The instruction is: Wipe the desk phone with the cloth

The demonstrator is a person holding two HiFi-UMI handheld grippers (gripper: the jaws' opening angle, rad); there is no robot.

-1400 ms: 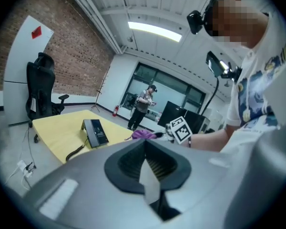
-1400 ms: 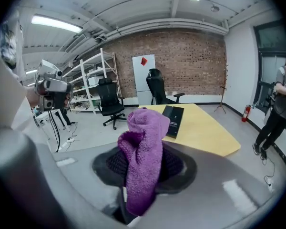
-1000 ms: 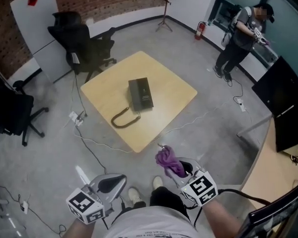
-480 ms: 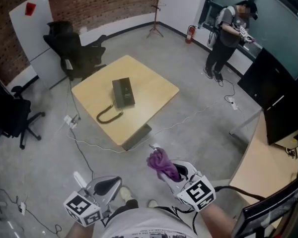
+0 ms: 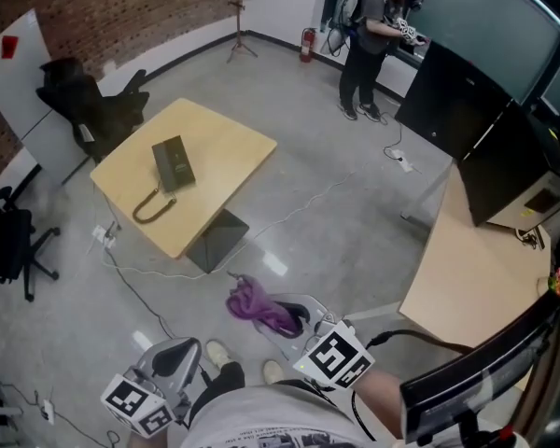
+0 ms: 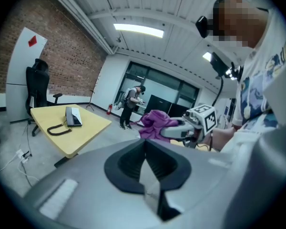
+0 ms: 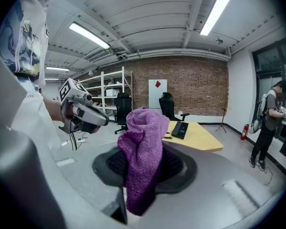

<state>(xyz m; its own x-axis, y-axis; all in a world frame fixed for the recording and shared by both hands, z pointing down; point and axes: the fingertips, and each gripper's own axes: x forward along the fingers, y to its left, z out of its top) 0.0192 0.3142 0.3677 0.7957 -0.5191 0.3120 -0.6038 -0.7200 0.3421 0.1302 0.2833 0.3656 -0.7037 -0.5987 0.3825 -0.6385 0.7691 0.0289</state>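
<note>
the right gripper (image 7: 142, 173) has its jaws clenched on the cloth (image 7: 144, 140), a purple knitted rag that stands up out of the jaws in a bunched fold and droops down their near side. in the head view the cloth hangs out ahead of that gripper over the grey floor (image 5: 355, 222), and the gripper's marker cube sits close to the wearer's body. the left gripper (image 6: 145, 168) is held low at the wearer's left, its jaws pressed together with nothing between them.

the phone (image 5: 173, 163) lies flat on the yellow table (image 5: 229, 143), near its middle and well apart from both grippers. its handset (image 5: 146, 220) is off the phone, lying with the cord in a curve on the tabletop just beside it, toward the table's near edge.

a black office chair (image 5: 89, 110) stands at the table's far side, with a whiteboard (image 5: 14, 73) behind it against the brick wall (image 5: 121, 7). another dark chair (image 5: 5, 241) shows at the left edge. cables (image 5: 135, 273) trail over the floor near the table's base. a second, pale desk (image 5: 467, 278) fills the right side, with dark screens (image 5: 457, 101) beyond it. far off by the windows a person (image 5: 364, 35) stands with a backpack on, and a red fire extinguisher (image 5: 306, 45) stands at the wall near them. the wearer's shoes (image 5: 215, 351) show between the two grippers.
</note>
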